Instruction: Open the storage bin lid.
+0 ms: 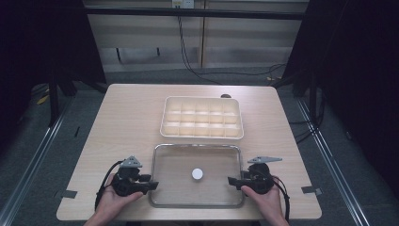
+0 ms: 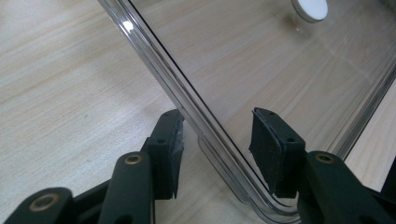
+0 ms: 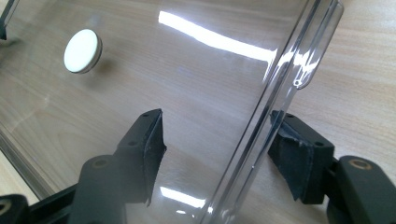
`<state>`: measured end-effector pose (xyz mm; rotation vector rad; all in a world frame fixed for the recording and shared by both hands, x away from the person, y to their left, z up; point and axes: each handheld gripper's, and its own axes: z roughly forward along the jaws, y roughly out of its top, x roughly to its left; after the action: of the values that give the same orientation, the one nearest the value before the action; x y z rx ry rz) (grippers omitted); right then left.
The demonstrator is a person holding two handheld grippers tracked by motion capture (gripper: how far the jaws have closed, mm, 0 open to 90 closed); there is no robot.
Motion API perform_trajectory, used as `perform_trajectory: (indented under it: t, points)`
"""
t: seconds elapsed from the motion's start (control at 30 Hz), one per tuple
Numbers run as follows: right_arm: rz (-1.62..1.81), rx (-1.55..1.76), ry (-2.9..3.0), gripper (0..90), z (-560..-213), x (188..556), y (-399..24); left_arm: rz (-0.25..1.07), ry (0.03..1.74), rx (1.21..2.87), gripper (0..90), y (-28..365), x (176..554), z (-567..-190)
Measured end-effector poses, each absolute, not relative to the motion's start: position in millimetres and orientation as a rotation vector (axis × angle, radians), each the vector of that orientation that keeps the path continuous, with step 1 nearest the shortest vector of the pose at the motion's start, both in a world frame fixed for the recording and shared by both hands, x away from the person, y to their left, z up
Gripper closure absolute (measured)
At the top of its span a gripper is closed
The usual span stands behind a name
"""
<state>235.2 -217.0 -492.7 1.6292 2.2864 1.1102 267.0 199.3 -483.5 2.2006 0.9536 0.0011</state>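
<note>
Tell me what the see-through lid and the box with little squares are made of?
The lid looks like clear, glossy plastic: the wooden table shows through it and lights glint off it. Its round knob looks white and smooth, maybe plastic. The divided box looks like cream, slightly see-through plastic, though that is harder to tell.

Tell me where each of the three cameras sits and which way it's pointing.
High view: above the person's side, facing forward and down on the table, divided box and clear lid; both hands and forearms show.
Left gripper view: on the left gripper, its open jaws straddling the lid's rim.
Right gripper view: on the right gripper, open jaws straddling the opposite rim.
Both gripper views share the lid's white knob.
</note>
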Motion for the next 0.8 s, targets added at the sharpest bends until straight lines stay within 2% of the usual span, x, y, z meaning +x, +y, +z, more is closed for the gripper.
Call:
perform_trajectory:
  t: [0.8]
  points:
    - [1.105,1.632,2.273,36.1,-493.3,236.8,-220.1,-0.056,0.961,2.203,50.4,200.1,275.0,-489.2]
